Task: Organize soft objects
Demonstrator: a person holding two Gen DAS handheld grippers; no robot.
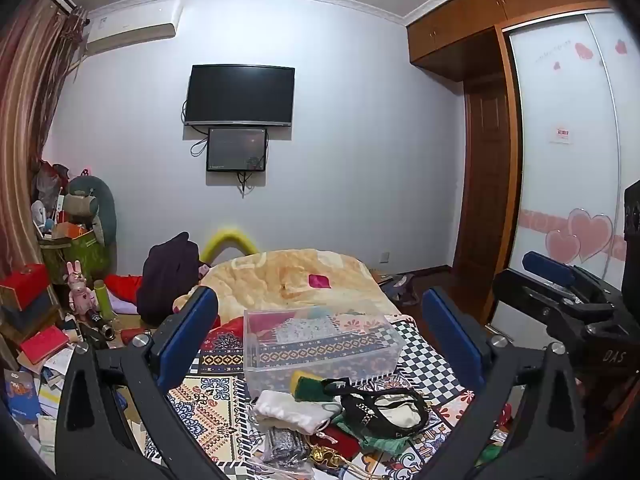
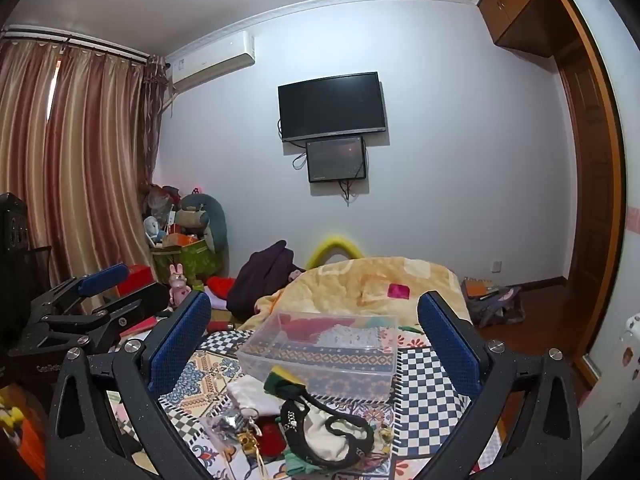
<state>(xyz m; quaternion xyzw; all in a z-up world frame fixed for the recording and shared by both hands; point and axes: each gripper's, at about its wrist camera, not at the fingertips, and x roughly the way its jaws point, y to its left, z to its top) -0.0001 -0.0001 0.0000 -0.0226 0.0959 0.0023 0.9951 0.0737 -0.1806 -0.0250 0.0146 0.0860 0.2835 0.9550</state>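
Soft pile (image 1: 340, 412) below both wide jaws, before clear bin (image 1: 320, 344).

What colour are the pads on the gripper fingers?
Blue, on black frames; the pads show best in the right wrist view.

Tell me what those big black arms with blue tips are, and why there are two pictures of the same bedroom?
They are tongs that a person holds, one in each hand, and each has a small camera looking along its two fingers. One picture comes from the left tongs, the other from the right tongs. Both are open and hold nothing. Below them is a bed with a patterned cover. On it sit a clear plastic box and a heap of soft things: a white pouch, a green and yellow cloth and a black and cream piece.
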